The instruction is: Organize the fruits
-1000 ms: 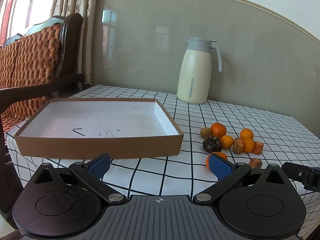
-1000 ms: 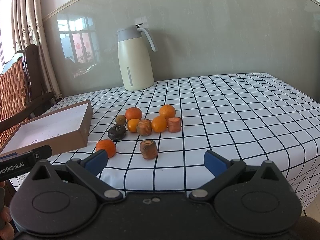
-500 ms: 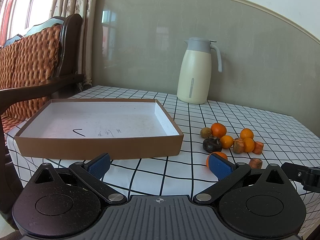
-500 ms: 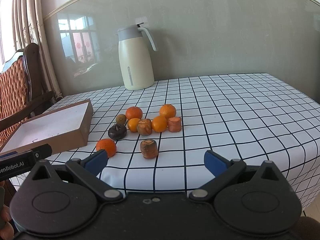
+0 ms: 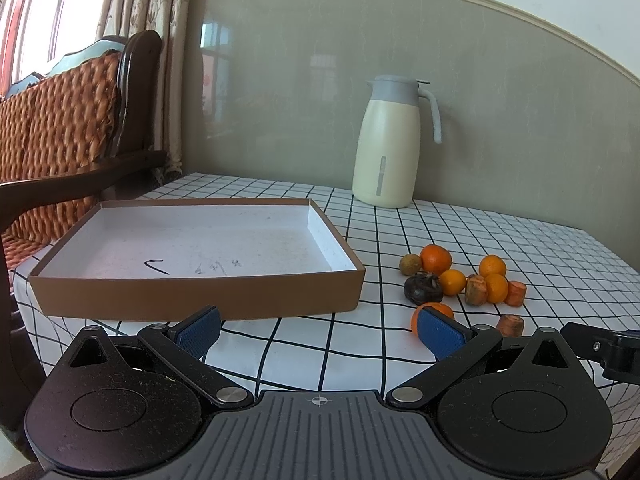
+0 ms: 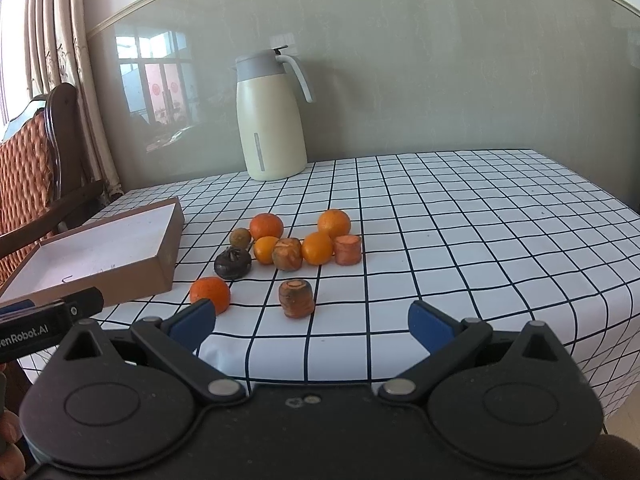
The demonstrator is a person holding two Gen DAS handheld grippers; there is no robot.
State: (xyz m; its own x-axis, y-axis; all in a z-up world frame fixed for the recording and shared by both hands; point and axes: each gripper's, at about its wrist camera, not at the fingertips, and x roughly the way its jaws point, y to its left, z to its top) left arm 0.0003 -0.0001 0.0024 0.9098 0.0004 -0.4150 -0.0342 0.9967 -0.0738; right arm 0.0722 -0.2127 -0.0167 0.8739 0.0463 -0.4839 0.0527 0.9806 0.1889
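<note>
Nine small pieces cluster on the counter [image 6: 460, 216] right of the box [image 6: 166, 258]; the nearest orange [image 6: 210, 293] lies loose and could roll off the near edge if nudged. Left claw [image 5: 318, 330] and right claw [image 6: 312, 322] both hang spread, holding nothing.

Likely a home dining room, checked tablecloth [image 6: 460, 216], thermos jug [image 6: 270, 120], curtains [image 5: 160, 40], wicker-backed wooden chair [image 5: 60, 120]

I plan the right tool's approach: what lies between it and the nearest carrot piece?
Only bare checked tablecloth lies between the right tool and the carrot piece, in the right wrist view.
</note>
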